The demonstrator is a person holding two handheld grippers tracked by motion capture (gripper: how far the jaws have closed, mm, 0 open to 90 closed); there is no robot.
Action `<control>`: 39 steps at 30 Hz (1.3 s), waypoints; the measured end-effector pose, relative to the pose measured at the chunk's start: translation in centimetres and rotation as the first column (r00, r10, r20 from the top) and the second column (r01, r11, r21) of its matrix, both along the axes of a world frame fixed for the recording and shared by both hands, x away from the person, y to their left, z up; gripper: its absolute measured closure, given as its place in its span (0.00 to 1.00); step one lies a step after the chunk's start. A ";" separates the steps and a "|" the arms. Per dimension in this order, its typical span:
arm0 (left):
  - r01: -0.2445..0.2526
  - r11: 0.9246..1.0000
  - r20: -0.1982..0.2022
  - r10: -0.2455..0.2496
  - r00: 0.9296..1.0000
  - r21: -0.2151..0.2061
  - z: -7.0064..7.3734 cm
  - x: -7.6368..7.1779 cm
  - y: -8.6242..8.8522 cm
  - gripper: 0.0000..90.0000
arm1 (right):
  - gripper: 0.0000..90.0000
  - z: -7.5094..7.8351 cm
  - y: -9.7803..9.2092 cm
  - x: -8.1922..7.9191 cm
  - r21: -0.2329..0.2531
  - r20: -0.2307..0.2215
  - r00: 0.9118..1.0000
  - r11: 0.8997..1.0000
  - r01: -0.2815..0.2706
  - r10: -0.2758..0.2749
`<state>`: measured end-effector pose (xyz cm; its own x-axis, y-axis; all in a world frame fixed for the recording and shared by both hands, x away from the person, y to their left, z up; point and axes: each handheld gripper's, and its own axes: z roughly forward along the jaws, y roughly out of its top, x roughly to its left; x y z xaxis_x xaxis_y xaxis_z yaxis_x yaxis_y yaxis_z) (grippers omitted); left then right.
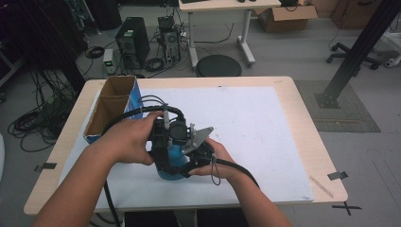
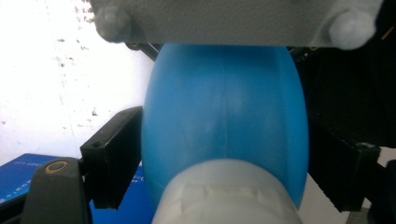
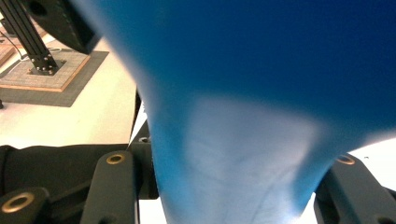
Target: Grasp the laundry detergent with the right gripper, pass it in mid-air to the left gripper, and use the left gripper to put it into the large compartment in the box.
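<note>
Here my left gripper (image 1: 163, 142) has its jaws pinched on the sides of the blue rubber bulb (image 2: 224, 121), and my right gripper (image 1: 196, 153) squeezes the bulb's narrowing neck between its own jaws. The bulb sits just above the white mat (image 1: 255, 127), right of the open cardboard box (image 1: 111, 106), near the mat's front edge.
</note>
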<state>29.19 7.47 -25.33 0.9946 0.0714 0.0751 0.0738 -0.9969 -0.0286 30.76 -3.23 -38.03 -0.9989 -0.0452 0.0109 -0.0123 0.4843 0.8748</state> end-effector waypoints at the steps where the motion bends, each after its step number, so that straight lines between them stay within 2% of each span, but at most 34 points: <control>1: -0.001 1.000 0.000 0.001 1.000 0.001 -0.1 0.0 0.0 0.23 | 0.50 0.0 0.1 0.1 0.014 0.011 1.000 1.000 -0.007 0.007; 7: -0.001 1.000 0.007 0.001 1.000 0.002 0.0 0.0 -0.1 0.25 | 0.50 0.1 0.0 0.2 0.019 0.015 1.000 1.000 -0.003 0.003; 17: 0.007 1.000 0.004 -0.008 1.000 0.004 -0.1 0.1 -0.1 0.41 | 0.50 0.1 0.1 0.1 0.020 0.016 1.000 1.000 -0.007 0.006; 22: 0.011 1.000 0.009 -0.011 1.000 0.007 -0.2 0.0 -0.2 0.42 | 0.50 0.1 0.1 0.1 0.021 0.014 1.000 1.000 -0.007 0.006; 30: 0.018 0.999 -0.001 -0.018 1.000 0.041 -0.1 0.0 -0.4 0.43 | 0.50 0.1 0.1 0.0 0.021 0.009 1.000 1.000 -0.014 0.014; 39: 0.001 1.000 -0.008 -0.001 1.000 0.022 0.2 0.1 -0.4 0.43 | 0.50 0.2 -0.1 0.0 0.033 0.004 1.000 0.999 -0.012 0.012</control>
